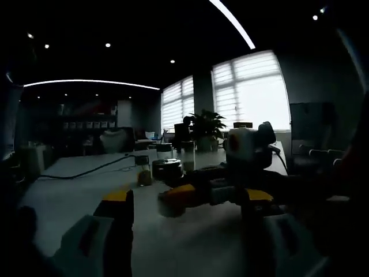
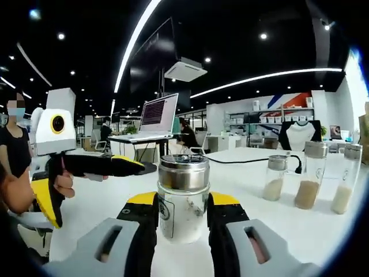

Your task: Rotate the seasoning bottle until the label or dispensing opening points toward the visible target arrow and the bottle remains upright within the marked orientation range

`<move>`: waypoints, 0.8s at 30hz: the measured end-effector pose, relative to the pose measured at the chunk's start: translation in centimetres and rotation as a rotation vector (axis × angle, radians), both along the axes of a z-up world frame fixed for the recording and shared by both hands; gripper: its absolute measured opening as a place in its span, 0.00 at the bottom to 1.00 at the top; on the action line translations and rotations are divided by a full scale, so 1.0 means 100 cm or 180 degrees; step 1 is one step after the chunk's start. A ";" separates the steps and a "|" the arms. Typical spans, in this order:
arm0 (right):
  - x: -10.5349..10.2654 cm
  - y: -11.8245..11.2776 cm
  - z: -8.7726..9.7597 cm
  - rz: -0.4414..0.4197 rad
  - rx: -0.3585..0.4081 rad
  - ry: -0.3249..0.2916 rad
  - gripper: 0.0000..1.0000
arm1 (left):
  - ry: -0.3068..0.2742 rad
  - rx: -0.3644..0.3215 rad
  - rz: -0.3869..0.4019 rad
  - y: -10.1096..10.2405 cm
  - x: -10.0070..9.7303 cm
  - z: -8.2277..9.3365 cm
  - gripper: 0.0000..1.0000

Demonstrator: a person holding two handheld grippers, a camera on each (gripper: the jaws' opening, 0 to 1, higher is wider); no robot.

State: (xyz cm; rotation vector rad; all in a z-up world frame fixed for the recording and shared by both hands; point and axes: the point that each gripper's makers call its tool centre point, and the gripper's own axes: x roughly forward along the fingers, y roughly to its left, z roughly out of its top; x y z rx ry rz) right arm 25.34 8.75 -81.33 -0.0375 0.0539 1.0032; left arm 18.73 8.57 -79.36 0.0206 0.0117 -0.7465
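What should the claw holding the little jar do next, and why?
Probably turn the seasoning bottle a little while keeping it straight up. The right claw is already shut on its sides, and it stands upright on the white table. The label shows at the left edge, turned aside. I can't see any arrow, so which way to turn is a guess.

My right tongs (image 2: 183, 231) show grey bodies, black jaws and yellow tips against a clear seasoning bottle (image 2: 183, 199) with steel-silver cap and pale powder, on a white table (image 2: 253, 213); my left tongs (image 2: 109, 166), black with yellow.
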 end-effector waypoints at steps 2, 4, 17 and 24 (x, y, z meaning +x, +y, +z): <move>0.004 0.002 -0.004 -0.0016 -0.0018 0.0007 0.31 | 0.0025 -0.0024 0.0087 0.003 0.001 -0.004 0.85; 0.008 0.003 -0.007 -0.0032 -0.0028 0.0030 0.31 | 0.0036 -0.0002 0.0160 0.005 0.003 -0.007 0.89; 0.022 0.017 -0.023 -0.0015 -0.0226 0.0142 0.31 | 0.0112 0.0169 0.0218 -0.009 0.002 -0.023 0.99; 0.023 0.016 -0.024 0.0038 -0.0274 0.0145 0.31 | 0.0121 0.0168 0.0241 -0.008 0.003 -0.024 0.99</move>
